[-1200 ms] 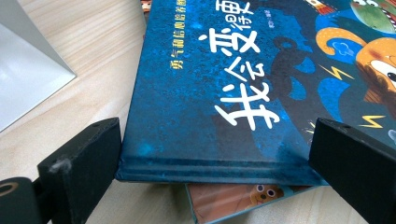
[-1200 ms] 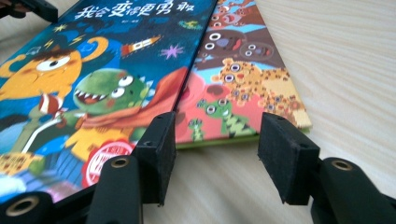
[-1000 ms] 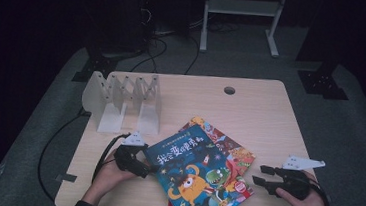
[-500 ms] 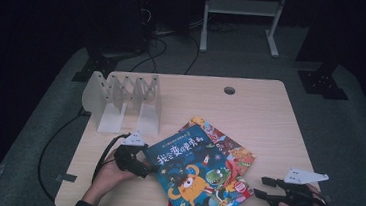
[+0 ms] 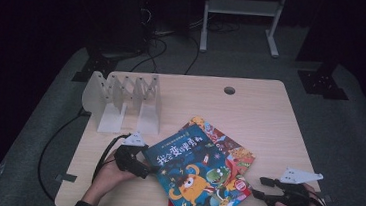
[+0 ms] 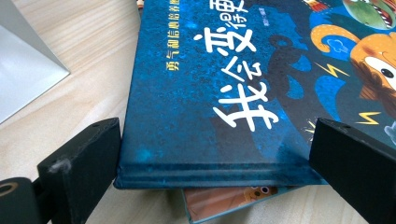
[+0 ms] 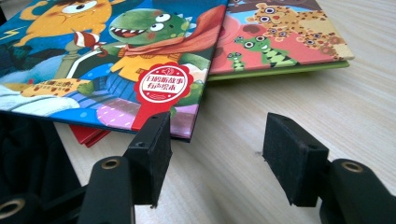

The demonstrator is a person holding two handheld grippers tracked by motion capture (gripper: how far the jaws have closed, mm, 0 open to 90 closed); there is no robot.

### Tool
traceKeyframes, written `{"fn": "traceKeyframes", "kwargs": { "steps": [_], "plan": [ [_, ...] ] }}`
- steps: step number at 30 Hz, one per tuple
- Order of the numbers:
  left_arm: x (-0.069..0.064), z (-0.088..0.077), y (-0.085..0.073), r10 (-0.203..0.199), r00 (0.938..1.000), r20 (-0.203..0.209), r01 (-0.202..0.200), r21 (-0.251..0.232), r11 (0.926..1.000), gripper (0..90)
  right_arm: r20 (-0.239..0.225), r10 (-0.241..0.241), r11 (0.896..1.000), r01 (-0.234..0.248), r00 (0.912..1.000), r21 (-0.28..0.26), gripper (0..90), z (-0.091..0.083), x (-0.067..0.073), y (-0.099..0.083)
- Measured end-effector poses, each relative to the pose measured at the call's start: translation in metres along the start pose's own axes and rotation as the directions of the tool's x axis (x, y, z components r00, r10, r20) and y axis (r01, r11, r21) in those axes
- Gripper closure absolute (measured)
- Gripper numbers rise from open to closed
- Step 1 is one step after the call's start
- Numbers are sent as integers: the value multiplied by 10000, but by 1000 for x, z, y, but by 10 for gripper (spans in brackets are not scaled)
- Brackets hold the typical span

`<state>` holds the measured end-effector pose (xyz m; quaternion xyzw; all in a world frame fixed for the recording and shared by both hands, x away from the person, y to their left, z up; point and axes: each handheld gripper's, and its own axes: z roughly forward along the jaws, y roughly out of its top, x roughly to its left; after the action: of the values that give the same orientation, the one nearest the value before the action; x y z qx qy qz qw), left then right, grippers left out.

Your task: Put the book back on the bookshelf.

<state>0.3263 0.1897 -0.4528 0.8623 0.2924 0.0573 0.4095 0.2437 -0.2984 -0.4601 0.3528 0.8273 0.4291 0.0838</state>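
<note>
Left gripper [image 5: 151,169] sat at the 9 o'clock edge of the dark blue hardcover picture book with white Chinese title and orange monster [image 5: 196,174], jaws spread wide, one on either side of the spine corner. In the left gripper view the left jaw sat right against the spine edge of that blue book [image 6: 224,93]; the right jaw overlapped the cover's far side, contact there unclear. Can't tell whether the pads actually pressed, so left grip state unknown. Right gripper [image 5: 260,187] was at the book stack's 3 o'clock, jaws about half apart, nothing between them but bare table. In the right gripper view its left jaw stood just in front of the blue book's near corner [image 7: 140,70], not touching as far as visible; the right jaw was over open wood. The blue book lay tilted on top of a second picture book with a red-pink cover and green edge [image 7: 280,42], which stuck out at 1 o'clock; both lay flat on the light wooden table [image 5: 250,114] toward its 6 o'clock edge. White slotted plastic book rack [image 5: 121,100] stood at the stack's 10 o'clock, well apart from it.
</note>
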Motion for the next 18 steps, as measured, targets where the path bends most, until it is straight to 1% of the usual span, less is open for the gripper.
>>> {"fn": "traceKeyframes", "kwargs": {
  "steps": [6,9,16,18],
  "plan": [
    [-2,1,0,42,9999,153,-43,38,10000,23,230,141,9999,-140,9996,-56,424,2,-5,3],
    [-2,1,0,47,9998,182,-48,45,10000,24,307,142,9999,-140,9994,-67,425,3,-8,4],
    [-3,1,0,53,9998,197,-54,71,10000,23,367,170,9998,-168,9992,-72,424,4,-9,6],
    [-4,1,0,78,9997,225,-80,92,9999,24,476,116,9999,-113,9988,-70,425,5,-11,7]
  ]
}}
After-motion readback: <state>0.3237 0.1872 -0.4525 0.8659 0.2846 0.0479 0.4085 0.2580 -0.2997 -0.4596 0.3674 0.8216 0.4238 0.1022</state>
